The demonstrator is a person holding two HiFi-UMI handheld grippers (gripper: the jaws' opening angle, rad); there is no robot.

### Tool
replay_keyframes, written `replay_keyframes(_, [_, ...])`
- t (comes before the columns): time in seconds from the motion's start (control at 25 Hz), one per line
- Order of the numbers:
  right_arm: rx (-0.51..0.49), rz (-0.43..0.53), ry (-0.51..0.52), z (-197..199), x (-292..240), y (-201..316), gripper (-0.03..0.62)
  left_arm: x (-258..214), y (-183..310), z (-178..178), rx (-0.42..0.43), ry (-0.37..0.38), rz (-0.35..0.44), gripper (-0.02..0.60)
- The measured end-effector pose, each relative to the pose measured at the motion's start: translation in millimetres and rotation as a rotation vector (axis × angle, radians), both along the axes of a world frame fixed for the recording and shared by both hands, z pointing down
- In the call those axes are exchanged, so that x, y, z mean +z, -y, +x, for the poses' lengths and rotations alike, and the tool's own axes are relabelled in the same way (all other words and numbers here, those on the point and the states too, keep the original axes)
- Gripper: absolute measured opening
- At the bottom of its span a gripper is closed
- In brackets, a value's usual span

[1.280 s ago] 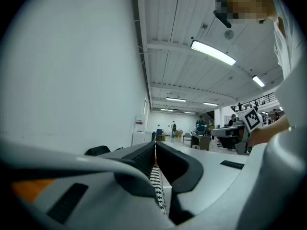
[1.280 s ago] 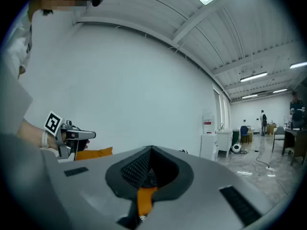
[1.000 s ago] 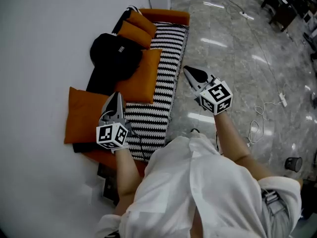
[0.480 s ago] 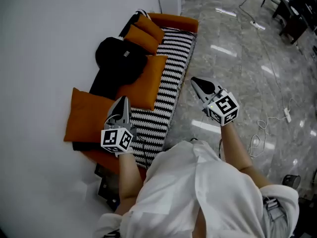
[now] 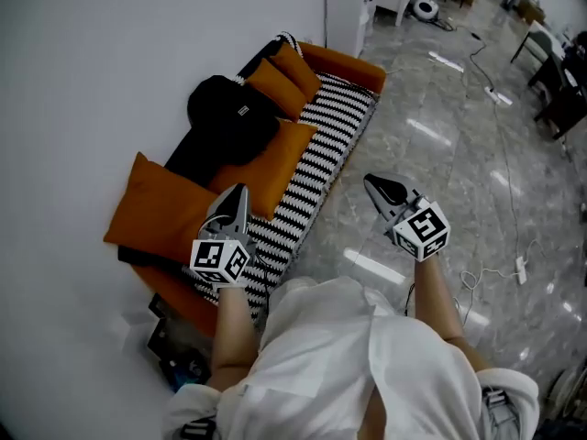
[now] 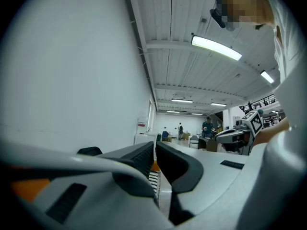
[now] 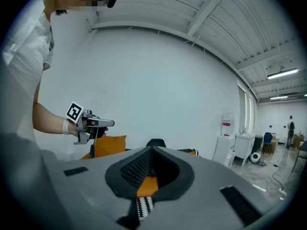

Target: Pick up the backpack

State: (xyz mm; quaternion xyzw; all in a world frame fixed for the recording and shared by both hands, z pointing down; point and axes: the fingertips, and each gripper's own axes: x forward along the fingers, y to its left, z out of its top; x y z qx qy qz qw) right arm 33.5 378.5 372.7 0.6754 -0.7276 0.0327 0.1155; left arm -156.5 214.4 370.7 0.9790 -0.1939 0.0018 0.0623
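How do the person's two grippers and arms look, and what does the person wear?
Both the left gripper and the right gripper are light grey and taper to pointed jaws with black ribbed pads. Each carries a white cube with black square markers at the hand end. The person wears a white shirt with short sleeves, and a pale band on the left wrist.
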Motion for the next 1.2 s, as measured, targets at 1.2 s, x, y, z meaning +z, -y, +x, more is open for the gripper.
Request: replay_keyframes(1.2, [-0.185,-0.035,0.066,108.6,19.0,282.2,0.021,20.4,222.2,96.7,-0.122,0.027,-0.021,0.026])
